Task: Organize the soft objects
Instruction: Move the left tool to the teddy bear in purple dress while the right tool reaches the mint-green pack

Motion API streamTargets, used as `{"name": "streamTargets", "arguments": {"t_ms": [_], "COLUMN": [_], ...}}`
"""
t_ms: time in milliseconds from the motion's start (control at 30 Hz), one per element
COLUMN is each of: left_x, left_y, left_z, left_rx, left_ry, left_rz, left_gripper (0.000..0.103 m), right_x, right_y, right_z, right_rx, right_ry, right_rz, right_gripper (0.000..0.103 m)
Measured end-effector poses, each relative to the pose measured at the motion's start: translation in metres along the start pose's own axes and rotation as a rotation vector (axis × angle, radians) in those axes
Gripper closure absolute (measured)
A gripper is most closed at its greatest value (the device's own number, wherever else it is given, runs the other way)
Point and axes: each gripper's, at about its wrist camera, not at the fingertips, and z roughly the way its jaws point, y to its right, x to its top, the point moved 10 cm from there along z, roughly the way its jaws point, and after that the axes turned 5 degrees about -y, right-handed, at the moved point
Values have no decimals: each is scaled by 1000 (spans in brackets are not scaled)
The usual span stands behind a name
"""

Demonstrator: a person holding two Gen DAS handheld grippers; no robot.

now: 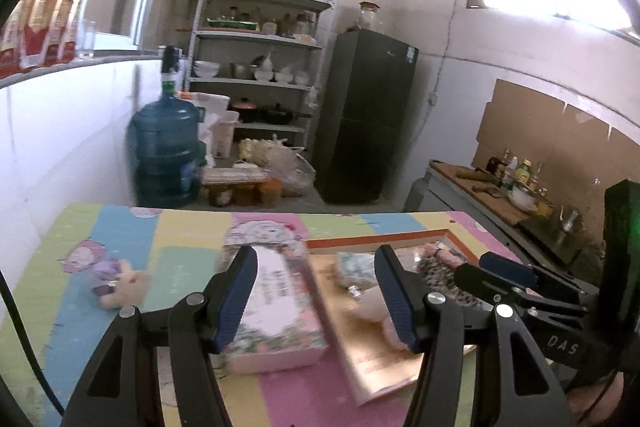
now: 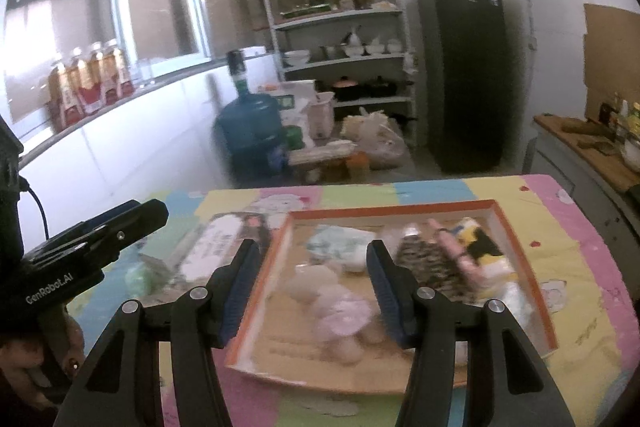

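left gripper (image 1: 316, 295) agape above tissue pack (image 1: 276, 307) | right gripper (image 2: 312, 287) agape above plush toy (image 2: 336, 307) in tray (image 2: 532, 263)

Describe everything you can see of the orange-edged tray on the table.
The tray is a shallow rectangular box with an orange rim and a tan, cardboard-looking floor. It lies flat on the colourful mat, right of a tissue pack. Inside lie a pale plush toy, a light patterned cloth, a leopard-print piece and a yellow-black item. Neither gripper touches it.
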Motion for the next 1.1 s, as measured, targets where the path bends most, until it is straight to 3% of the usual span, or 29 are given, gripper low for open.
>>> {"name": "streamTargets", "arguments": {"t_ms": [367, 467, 633, 833, 1100], "left_x": [-20, -26, -38, -44, -31], "left_y": [-114, -144, -185, -214, -237], "left_z": [-49, -60, -74, -78, -64], "left_rx": [114, 148, 181, 155, 167], "left_ry": [29, 31, 30, 17, -2], "left_rz": [-81, -99, -126, -144, -107], "left_gripper": [42, 42, 42, 42, 42], "right_x": [-25, -39, -62, -83, -90], "right_y": [-111, -144, -200, -231, -240], "right_z": [20, 31, 58, 101, 148], "right_rx": [155, 211, 277, 297, 275], "right_ry": [-50, -81, -143, -222, -287], "right_rz": [-83, -103, -144, -146, -101], "right_gripper": [44, 35, 33, 33, 33]}}
